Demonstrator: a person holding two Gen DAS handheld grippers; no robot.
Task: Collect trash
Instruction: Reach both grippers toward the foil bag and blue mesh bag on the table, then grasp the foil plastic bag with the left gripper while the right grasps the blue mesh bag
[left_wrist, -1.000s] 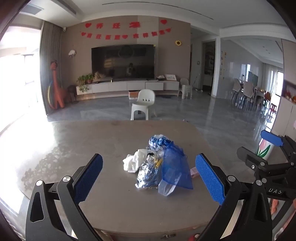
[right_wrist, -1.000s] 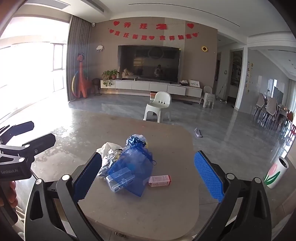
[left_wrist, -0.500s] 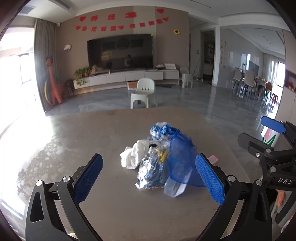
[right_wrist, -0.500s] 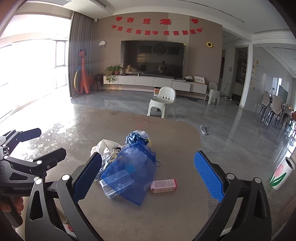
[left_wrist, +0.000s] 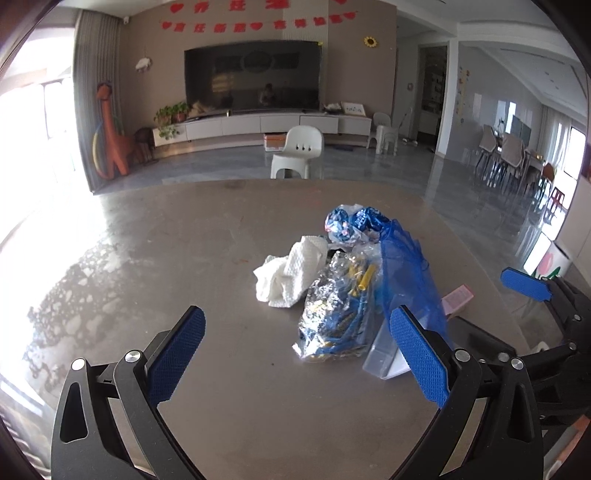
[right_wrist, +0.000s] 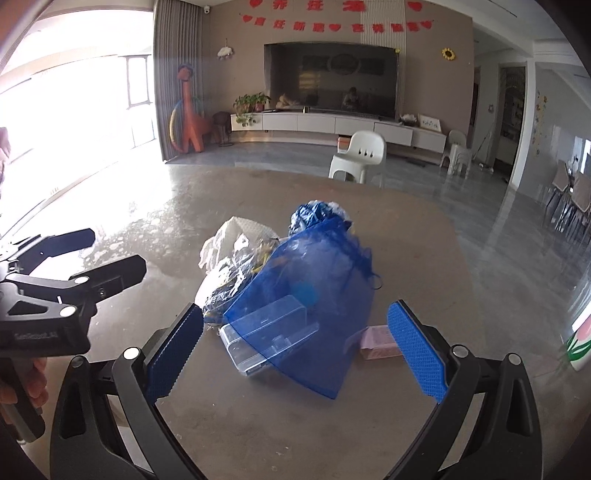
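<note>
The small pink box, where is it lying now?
In the right wrist view, the small pink box lies on the table, at the right edge of the blue mesh bag, beside the right finger pad.

A grey-brown stone table with a glossy, mottled top and rounded far corners carries a small heap of trash right of its middle. In the heap: a crumpled white paper towel on the left, touching a clear crinkled wrapper with blue and yellow print. On the right lies a sheer blue mesh bag — it drapes over a clear plastic box at the near side. A crumpled blue foil wrapper sits at the far end. Just right of the bag lies a small pink box, flat on the top.
</note>
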